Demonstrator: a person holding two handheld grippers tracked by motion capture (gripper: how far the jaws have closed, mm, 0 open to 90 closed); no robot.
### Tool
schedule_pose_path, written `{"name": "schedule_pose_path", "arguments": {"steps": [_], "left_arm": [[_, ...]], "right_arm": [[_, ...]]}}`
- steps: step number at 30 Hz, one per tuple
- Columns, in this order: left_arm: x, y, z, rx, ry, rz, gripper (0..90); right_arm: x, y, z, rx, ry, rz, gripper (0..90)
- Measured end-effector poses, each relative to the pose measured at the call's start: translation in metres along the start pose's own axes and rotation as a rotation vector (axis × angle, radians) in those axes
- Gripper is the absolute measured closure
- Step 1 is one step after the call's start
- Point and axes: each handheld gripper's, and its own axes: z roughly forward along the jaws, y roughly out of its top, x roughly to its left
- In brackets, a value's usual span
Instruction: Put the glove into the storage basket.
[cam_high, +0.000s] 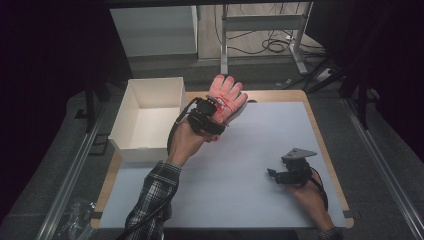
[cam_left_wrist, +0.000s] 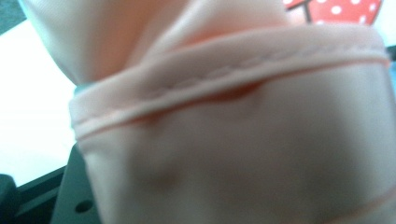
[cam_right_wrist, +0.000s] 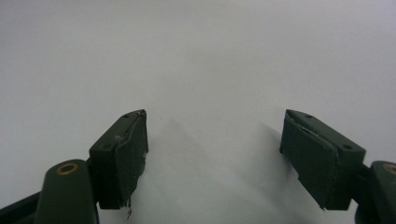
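A pale pink glove (cam_high: 228, 93) with a red, white-dotted patch is lifted above the table's back edge, its fingers pointing up and away. My left gripper (cam_high: 214, 111) is shut on the glove's cuff end. In the left gripper view the glove's pink cloth (cam_left_wrist: 243, 140) and stitched hem sit right against the camera and hide the jaws. My right gripper (cam_high: 273, 174) rests low over the white mat at the right, pointing left. Its jaws stand wide apart with nothing between them (cam_right_wrist: 215, 126).
An empty white box (cam_high: 141, 148) stands at the table's left side, beside my left forearm. A white mat (cam_high: 250, 150) covers most of the wooden tabletop. Desk legs and cables lie on the floor beyond the far edge.
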Motion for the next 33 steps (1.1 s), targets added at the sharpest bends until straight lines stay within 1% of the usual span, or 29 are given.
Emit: {"name": "schedule_pose_path", "arguments": {"steps": [7, 14, 15, 19, 26, 33], "left_arm": [[0.017, 0.008, -0.014, -0.01, 0.045, -0.027, 36.6], [0.037, 0.009, -0.025, -0.02, 0.088, -0.079, 36.7], [0.042, 0.008, -0.027, -0.023, 0.095, -0.092, 36.7], [0.054, 0.004, -0.033, -0.033, 0.117, -0.122, 36.7], [0.07, -0.006, -0.043, -0.046, 0.15, -0.164, 36.6], [0.087, -0.02, -0.052, -0.053, 0.183, -0.205, 36.5]], "right_arm": [[0.0, 0.0, 0.0, 0.0, 0.0, 0.0, 23.5], [0.0, 0.0, 0.0, 0.0, 0.0, 0.0, 23.5], [0.0, 0.0, 0.0, 0.0, 0.0, 0.0, 23.5], [0.0, 0.0, 0.0, 0.0, 0.0, 0.0, 23.5], [0.0, 0.0, 0.0, -0.001, 0.0, 0.001, 23.5], [0.0, 0.0, 0.0, -0.001, -0.001, -0.002, 23.5]]}}
